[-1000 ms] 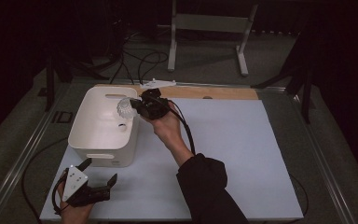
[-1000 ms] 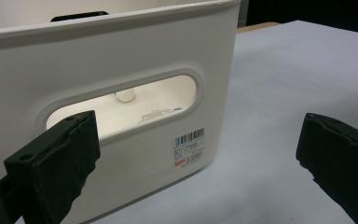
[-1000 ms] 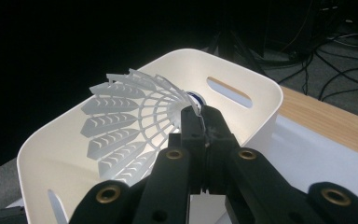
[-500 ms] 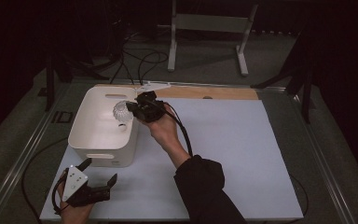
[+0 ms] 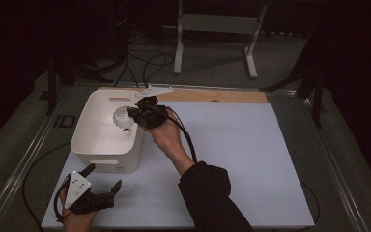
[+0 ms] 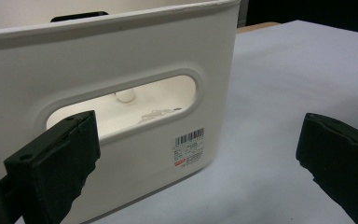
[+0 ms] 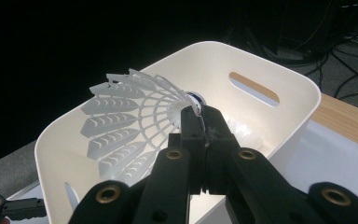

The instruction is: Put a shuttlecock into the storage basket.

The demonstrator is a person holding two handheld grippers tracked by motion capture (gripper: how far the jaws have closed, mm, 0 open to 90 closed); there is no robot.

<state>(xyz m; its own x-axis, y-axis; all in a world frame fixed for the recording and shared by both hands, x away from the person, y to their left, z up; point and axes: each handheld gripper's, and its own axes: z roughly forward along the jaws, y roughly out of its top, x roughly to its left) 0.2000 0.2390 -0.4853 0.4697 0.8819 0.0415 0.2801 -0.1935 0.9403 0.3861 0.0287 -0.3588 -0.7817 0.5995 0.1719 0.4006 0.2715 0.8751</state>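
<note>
The right claw (image 5: pixel 131 116) is clamped on a white plastic shuttlecock (image 7: pixel 121 121), pinching it where the skirt meets the cork, and holds it over the open white bin (image 5: pixel 92 130), whose floor lies just below the claw tips. To finish this well, I would lower the claw until the shuttlecock is inside the walls, then part the jaws gently (a light shuttlecock dropped from high may bounce or snag on a pad). The left claw (image 5: pixel 101 181) rests wide apart and holding nothing on the bench (image 5: pixel 232 145), the bin's handle slot (image 6: pixel 121 107) straight ahead of it.
</note>
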